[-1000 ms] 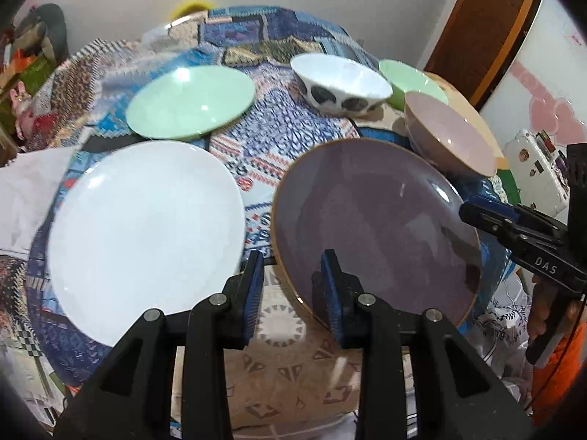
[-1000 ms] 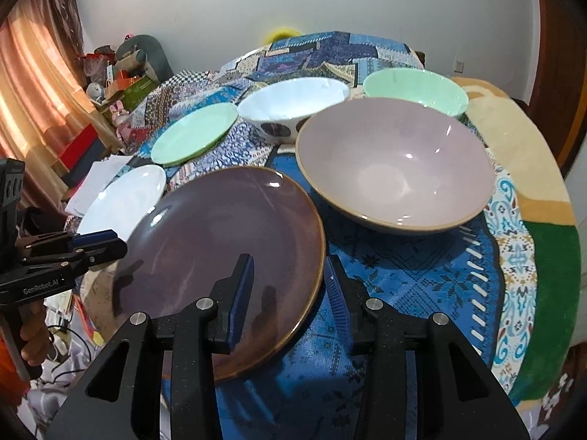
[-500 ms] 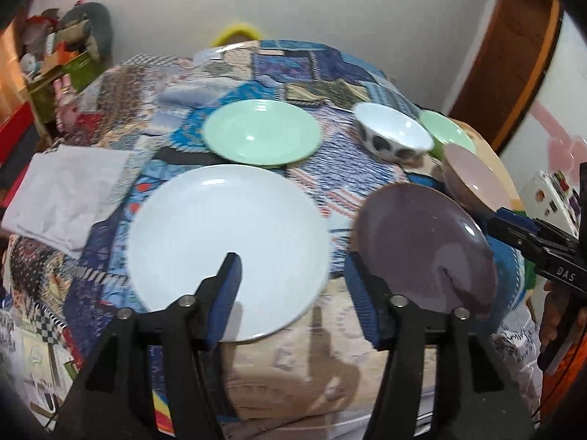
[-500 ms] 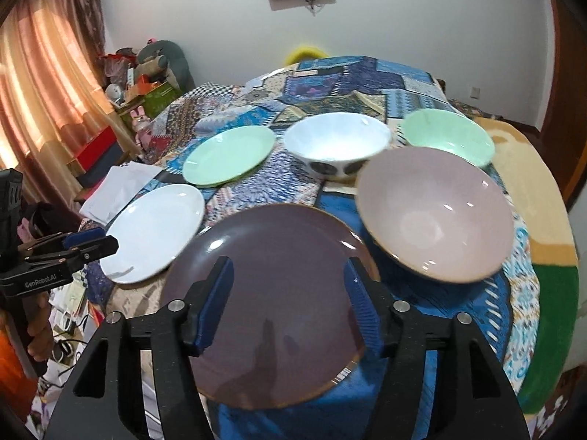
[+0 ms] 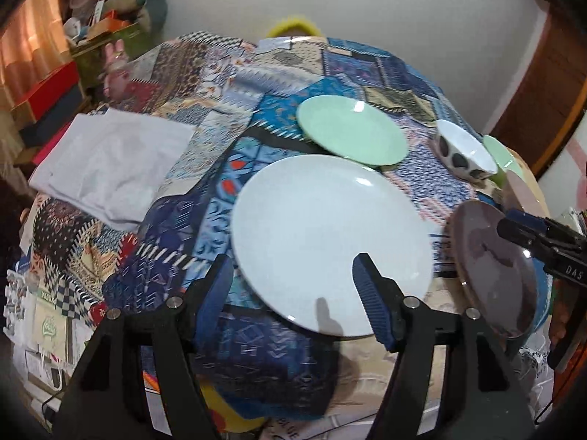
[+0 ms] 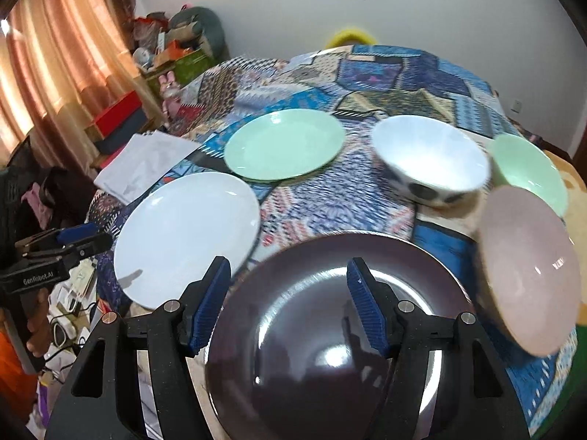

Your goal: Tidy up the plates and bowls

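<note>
Both tongs hang wide apart and empty, each lined up on its own plate. The left tongs [image 5: 291,278] straddle the near rim of the white plate [image 5: 330,234]; the right tongs [image 6: 290,282] hover over the dark plate [image 6: 330,330], likely readying a rim grip. On the patchwork-covered table [image 6: 330,205] a green plate [image 6: 284,145] and three bowls wait unstacked, well apart.
</note>
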### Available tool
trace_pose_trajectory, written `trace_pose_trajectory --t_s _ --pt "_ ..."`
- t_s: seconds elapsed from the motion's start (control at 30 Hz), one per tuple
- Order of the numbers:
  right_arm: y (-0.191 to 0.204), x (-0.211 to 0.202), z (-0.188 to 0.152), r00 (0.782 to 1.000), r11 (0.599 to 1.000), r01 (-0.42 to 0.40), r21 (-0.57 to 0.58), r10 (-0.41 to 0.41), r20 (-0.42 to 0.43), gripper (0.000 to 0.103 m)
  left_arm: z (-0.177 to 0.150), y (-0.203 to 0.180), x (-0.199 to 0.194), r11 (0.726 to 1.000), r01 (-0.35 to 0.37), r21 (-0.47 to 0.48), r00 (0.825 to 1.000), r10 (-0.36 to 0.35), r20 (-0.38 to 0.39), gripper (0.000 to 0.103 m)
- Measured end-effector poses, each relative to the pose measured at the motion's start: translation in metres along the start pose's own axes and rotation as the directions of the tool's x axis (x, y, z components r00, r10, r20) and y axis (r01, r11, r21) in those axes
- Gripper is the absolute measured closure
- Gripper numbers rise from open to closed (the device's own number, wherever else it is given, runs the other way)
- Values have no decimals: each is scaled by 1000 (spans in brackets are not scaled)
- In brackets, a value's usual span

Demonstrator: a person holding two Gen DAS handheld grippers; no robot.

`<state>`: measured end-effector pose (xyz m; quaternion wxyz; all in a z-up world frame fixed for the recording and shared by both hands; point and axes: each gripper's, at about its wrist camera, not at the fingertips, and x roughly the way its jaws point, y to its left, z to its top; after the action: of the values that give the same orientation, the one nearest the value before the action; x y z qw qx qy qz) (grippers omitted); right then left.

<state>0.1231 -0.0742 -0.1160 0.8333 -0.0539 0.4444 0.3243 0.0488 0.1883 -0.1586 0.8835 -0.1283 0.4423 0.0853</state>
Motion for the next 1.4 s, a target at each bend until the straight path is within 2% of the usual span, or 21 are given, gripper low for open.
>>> trace_pose_trajectory --t_s 0.17,0.4,0.47,0.63,0.8,0.97,1.13,1.4 --pt "13 24 13 999 999 -18 -50 15 -49 41 0 16 13 1000 -16 -19 1000 15 -27 36" --pt "24 61 26 988 994 -50 -102 34 -150 41 -2 30 29 999 13 -41 997 -16 -69 37" --pt "24 70 28 983 993 -65 -103 46 -177 46 -2 29 32 999 13 -30 997 -15 -77 46" --pt "25 91 33 964 991 -91 -102 61 -260 64 1 24 40 1000 24 -5 994 -25 -104 55" --pt "27 101 35 953 988 -99 -117 60 -298 68 0 22 47 998 66 -9 989 -66 -132 58" --pt "29 109 36 942 986 -131 -105 91 -322 68 -2 18 55 996 87 -16 985 -89 -149 61" --pt "34 117 38 938 982 -139 -130 88 -336 68 1 19 58 996 87 -33 984 -91 -152 62" --pt "44 123 37 939 980 -143 -140 90 -331 63 -1 12 58 999 43 9 989 -42 -140 63"
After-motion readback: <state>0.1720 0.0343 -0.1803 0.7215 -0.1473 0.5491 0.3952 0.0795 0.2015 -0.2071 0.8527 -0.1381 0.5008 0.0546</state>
